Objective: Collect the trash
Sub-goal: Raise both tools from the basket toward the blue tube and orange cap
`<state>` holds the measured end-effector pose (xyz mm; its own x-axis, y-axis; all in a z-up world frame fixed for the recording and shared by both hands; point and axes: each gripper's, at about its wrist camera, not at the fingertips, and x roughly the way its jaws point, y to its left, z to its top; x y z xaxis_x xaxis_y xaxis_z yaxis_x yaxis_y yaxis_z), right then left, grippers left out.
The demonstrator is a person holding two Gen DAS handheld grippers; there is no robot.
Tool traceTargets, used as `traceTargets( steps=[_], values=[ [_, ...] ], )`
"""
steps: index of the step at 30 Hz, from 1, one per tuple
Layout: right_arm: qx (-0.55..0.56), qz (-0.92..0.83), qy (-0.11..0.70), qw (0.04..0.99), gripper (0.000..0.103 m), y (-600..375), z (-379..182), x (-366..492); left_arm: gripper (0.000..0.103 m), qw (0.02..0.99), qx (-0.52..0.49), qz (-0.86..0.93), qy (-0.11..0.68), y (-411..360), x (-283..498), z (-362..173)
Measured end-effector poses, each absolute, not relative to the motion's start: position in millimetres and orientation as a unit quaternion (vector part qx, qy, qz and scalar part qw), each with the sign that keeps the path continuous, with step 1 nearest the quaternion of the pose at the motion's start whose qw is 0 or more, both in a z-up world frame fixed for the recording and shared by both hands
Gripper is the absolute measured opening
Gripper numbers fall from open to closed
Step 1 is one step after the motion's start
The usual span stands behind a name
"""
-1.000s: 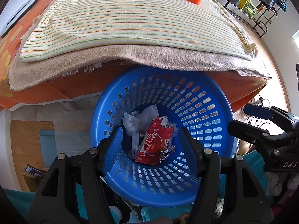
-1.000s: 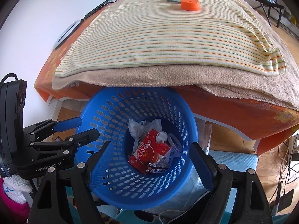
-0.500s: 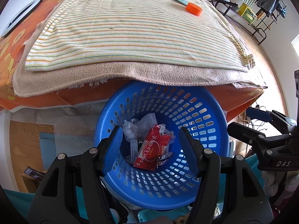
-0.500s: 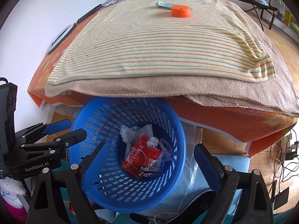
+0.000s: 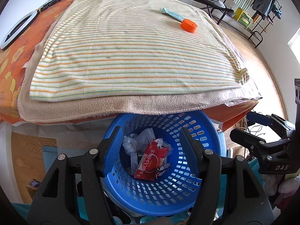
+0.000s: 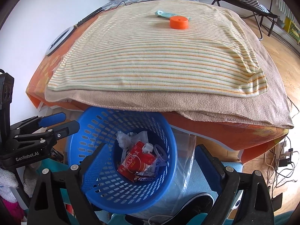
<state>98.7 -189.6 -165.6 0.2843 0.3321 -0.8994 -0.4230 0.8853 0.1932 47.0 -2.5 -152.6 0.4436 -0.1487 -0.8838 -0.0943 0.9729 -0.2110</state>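
Left tongs: released, jaws apart and empty, poised above the blue basket; also seen from the right wrist view at the left edge.
Right tongs: released, jaws spread wide with nothing between them, over the basket's right rim.
Basket: perforated blue plastic, on the floor, tucked partly beneath the bed's overhanging beige blanket.
Trash in basket: a red carton lay tilted at the bottom, with crumpled white paper beside it and a dark candy wrapper at its lower edge.
Trash on bed: an orange cap sat on the striped towel, well away from the basket, touching or just beside a pale teal tube; which, the view did not make clear.
Bed: orange flowered sheet under the blanket and towel.
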Motion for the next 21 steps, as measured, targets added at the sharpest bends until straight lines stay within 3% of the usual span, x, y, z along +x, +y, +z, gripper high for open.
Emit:
traceTargets(
  steps=[21],
  values=[
    [-0.029,0.225,0.46,0.859,0.094,-207,-118,157,0.064,0.877,-0.052,-0.073,0.472,-5,169,-90]
  ],
)
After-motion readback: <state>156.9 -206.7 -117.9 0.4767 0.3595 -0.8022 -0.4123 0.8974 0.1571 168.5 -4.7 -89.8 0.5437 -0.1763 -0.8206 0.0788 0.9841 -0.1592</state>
